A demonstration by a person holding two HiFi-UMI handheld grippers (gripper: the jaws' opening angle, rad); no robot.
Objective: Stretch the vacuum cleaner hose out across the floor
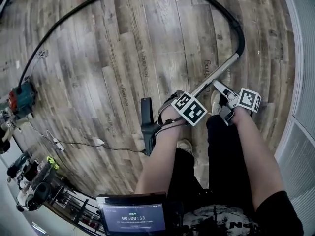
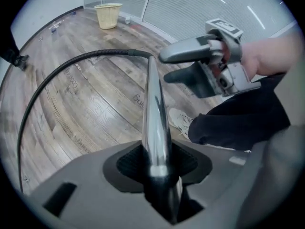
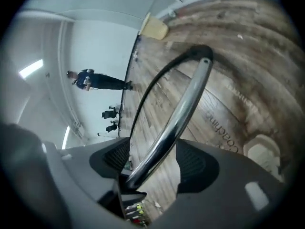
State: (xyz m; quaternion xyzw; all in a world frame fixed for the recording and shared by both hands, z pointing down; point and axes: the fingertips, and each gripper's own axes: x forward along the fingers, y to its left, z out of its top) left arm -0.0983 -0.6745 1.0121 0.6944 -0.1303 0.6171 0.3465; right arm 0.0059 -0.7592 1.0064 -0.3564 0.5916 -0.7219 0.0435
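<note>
Grey-brown plank flooring (image 1: 123, 58) fills the room. On it the black vacuum hose (image 1: 240, 38) arcs from the canister (image 1: 22, 100) at 9 o'clock, over 12, down to 2 o'clock, where it joins the chrome wand (image 1: 216, 75).

The left gripper (image 2: 157, 171) is clamped on the wand, both pads pressing the tube. The right gripper (image 3: 152, 161) stands wide apart; the wand passes between its jaws with a clear gap on one side.

Only the gripper views show a wicker basket (image 2: 108, 15) by the far wall, and only the right gripper view shows a distant person (image 3: 93, 80).

In the head view a wall (image 1: 300, 82) runs close at 3 o'clock and equipment (image 1: 34, 186) crowds 8 o'clock. Bare floor lies inside the hose's arc.
</note>
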